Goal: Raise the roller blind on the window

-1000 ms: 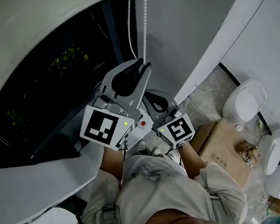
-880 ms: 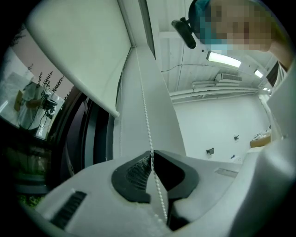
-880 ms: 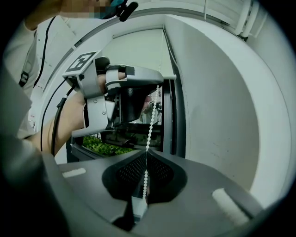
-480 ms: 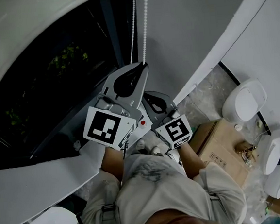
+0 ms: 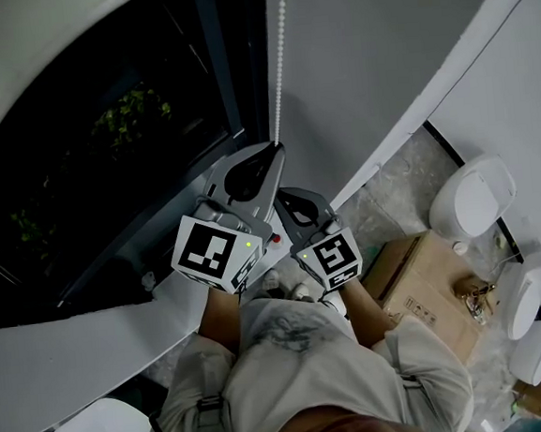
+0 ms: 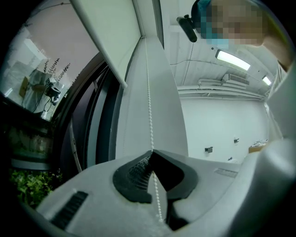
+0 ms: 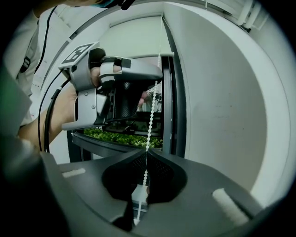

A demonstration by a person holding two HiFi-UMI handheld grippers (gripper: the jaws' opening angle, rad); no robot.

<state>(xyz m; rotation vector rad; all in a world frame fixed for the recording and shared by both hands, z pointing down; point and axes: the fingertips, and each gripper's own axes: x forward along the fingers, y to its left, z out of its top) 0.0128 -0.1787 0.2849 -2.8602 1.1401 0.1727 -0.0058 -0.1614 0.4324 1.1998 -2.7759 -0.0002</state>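
A white bead chain (image 5: pixel 279 50) hangs beside the dark window. My left gripper (image 5: pixel 273 148) is shut on it; its jaws have just been closing, and the chain (image 6: pixel 148 92) now runs pinched between the pads at the tips (image 6: pixel 151 152). Just below, my right gripper (image 5: pixel 282 194) is shut on the same chain (image 7: pixel 151 111), which enters its tips (image 7: pixel 146 152). The right gripper view shows the left gripper (image 7: pixel 157 76) higher up on the chain. The roller blind (image 6: pixel 108 37) hangs above, its bottom edge high on the window.
The dark window pane (image 5: pixel 103 131) and white sill (image 5: pixel 74 340) lie to the left. A grey wall (image 5: pixel 379 60) is right of the chain. On the floor sit a cardboard box (image 5: pixel 426 272) and white round units (image 5: pixel 471 193). Green plants (image 7: pixel 120 136) show outside.
Both grippers have sunk along the chain. The left jaws, open a second ago, have closed on it. Only one chain strand now shows above the grippers.
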